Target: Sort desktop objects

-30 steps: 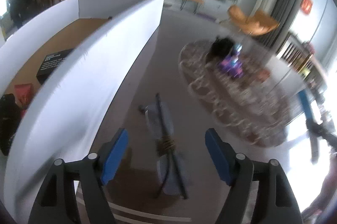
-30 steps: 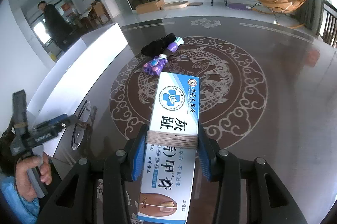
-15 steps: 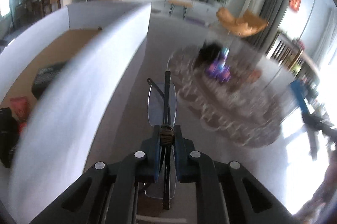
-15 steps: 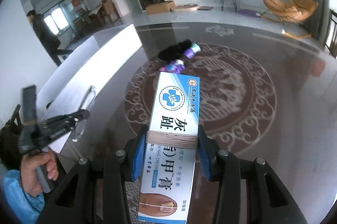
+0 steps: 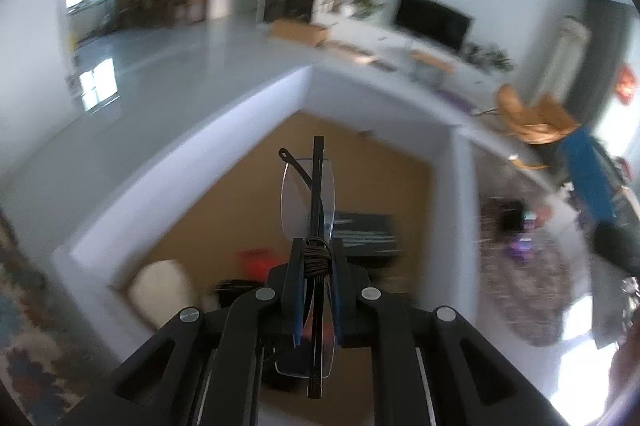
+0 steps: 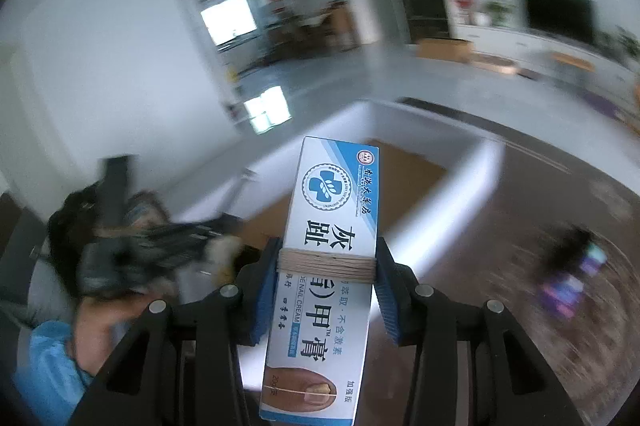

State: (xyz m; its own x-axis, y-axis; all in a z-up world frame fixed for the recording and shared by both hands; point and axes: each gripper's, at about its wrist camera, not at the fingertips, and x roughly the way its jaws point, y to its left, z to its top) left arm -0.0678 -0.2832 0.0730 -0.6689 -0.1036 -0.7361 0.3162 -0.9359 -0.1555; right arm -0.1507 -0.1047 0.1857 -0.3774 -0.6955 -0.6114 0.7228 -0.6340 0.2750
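Observation:
My left gripper [image 5: 316, 262] is shut on a pair of folded rimless glasses [image 5: 310, 193] and holds them above the open white box [image 5: 192, 161] with a brown floor. My right gripper [image 6: 327, 266] is shut on a blue-and-white nail cream box [image 6: 328, 250] and holds it in the air near the same white box [image 6: 476, 165]. The left gripper shows blurred in the right wrist view [image 6: 160, 242], over the box's near end.
Inside the box lie a black card [image 5: 366, 234], a red item [image 5: 256, 262], a white object [image 5: 160, 290] and something black. A purple toy [image 6: 568, 286] and a black item [image 6: 572, 242] lie on the patterned dark table to the right.
My left gripper closed on the glasses, lifted them off the table and swung left over the white box. My right gripper, still holding the cream box, turned left toward the box.

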